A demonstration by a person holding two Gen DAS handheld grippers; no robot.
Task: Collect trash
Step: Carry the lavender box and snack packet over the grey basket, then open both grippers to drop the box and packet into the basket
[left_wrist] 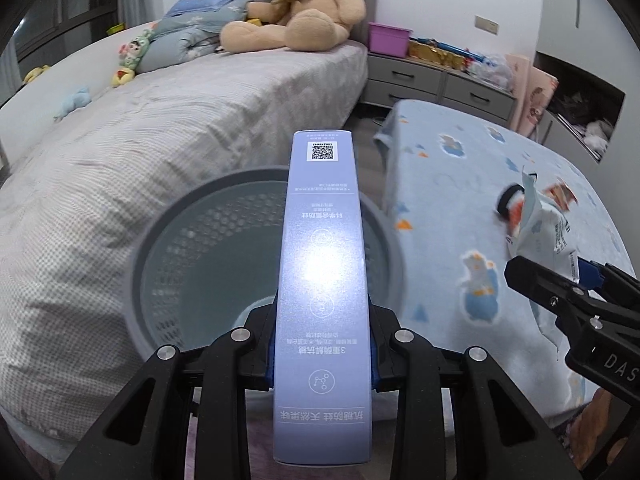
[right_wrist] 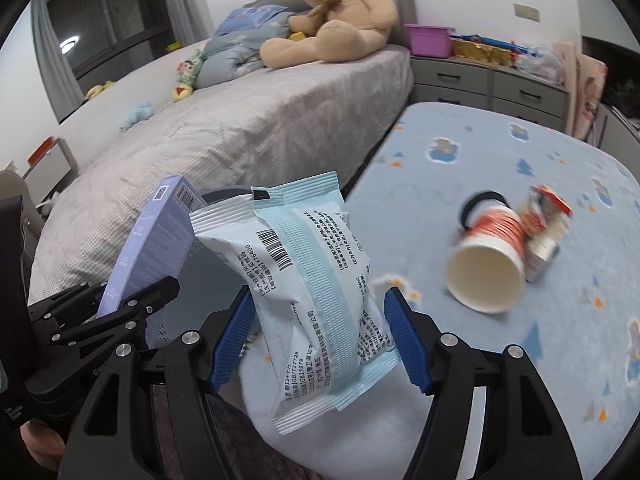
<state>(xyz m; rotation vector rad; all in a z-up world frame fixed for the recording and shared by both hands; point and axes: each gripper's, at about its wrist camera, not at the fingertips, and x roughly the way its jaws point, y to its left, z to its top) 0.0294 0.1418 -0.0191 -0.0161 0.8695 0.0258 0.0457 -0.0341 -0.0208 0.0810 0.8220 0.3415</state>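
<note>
Left gripper (left_wrist: 322, 354) clamped on long lilac box (left_wrist: 322, 280) above grey basket (left_wrist: 168, 248); right gripper (right_wrist: 320, 336) gripped pale wipes packet (right_wrist: 308, 280); paper cup (right_wrist: 490, 264) lay on blue cover (right_wrist: 520, 360)

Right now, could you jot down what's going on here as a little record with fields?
Place: bedroom, bed with teddy bear
Left hand-held gripper: shut on a long lilac box
Right hand-held gripper: holding a pale blue wipes packet
Bin: grey basket between the bed and the blue blanket, below the box
Still lying on the blanket: tipped paper cup, small carton
</note>
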